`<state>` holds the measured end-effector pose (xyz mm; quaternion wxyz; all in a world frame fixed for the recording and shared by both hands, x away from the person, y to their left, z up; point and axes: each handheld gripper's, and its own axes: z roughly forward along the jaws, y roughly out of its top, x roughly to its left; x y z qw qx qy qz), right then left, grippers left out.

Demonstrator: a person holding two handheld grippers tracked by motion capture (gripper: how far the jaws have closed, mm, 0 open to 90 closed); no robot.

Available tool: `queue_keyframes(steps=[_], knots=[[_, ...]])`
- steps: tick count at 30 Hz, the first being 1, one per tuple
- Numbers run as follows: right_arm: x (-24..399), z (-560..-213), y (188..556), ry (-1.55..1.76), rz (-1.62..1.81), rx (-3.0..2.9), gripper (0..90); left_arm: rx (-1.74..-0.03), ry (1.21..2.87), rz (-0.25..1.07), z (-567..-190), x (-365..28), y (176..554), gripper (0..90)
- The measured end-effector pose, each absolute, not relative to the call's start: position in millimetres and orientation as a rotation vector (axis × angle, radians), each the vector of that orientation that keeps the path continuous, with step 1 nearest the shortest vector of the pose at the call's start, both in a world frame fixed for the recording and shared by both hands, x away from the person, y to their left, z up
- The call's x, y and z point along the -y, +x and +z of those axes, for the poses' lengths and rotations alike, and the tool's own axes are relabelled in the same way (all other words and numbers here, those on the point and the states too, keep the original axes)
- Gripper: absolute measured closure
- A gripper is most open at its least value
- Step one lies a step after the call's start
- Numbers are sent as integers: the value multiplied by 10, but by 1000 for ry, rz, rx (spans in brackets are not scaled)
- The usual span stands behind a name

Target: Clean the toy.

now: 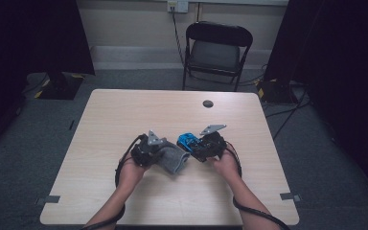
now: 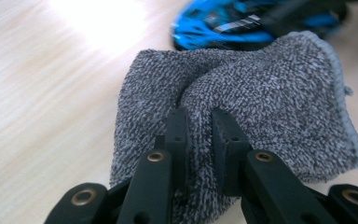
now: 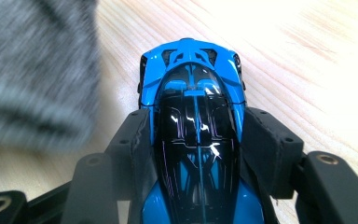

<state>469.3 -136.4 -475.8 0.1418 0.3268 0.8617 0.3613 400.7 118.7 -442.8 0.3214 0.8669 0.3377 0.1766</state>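
A grey terry cloth (image 1: 176,161) lies bunched at the middle of the wooden table (image 1: 124,110). My left gripper (image 1: 164,153) is shut on a fold of it. In the left gripper view the jaws (image 2: 199,122) pinch the cloth (image 2: 270,102), and the blue toy car (image 2: 223,28) is blurred just beyond it. Right of the cloth, my right gripper (image 1: 195,146) is shut on the blue and black toy car (image 1: 188,140). In the right gripper view the pads (image 3: 265,140) press both flanks of the car (image 3: 193,88), with the cloth (image 3: 37,70) blurred at the upper left.
A black folding chair (image 1: 218,48) stands behind the table's far edge. A dark round cable hole (image 1: 208,103) sits in the tabletop near that edge. Cables run over the floor at the right, and dark curtains hang at both sides.
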Motion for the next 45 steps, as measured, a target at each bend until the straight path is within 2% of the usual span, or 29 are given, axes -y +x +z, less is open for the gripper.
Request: queue_keyframes(steps=[5,13,16,19,20,21,24,28,35,42,43,45], knots=[[1364,-4757,4684,948,1041,-2485,431,-844,2305,398,-4493,-1003,3744,776],[1361,-4758,4677,945,1036,-2479,431,-795,2335,340,-4612,-895,3664,750],[1376,-4769,4675,959,1057,-2470,429,-777,2337,347,-4626,-885,3643,669],[1376,-4773,4666,961,1058,-2465,429,-786,2321,355,-4612,-883,3634,503],[1375,-4772,4663,961,1056,-2464,429,-782,2326,362,-4593,-886,3630,503],[1376,-4777,4660,963,1061,-2458,428,-774,2316,361,-4552,-896,3626,448],[1381,-4776,4658,968,1063,-2456,427,-779,2293,365,-4500,-926,3630,401],[1378,-4776,4634,967,1053,-2446,418,-828,2245,377,-4405,-1060,3707,401],[1410,-4692,4583,929,1091,-2455,343,-913,2183,397,-4403,-1280,3833,431],[1364,-4560,4396,841,1161,-2503,331,-938,2183,391,-4479,-1347,3878,499],[1335,-4546,4313,820,1189,-2526,339,-935,2189,382,-4504,-1339,3881,543],[1288,-4526,4195,771,1200,-2555,352,-941,2188,370,-4524,-1326,3888,562]])
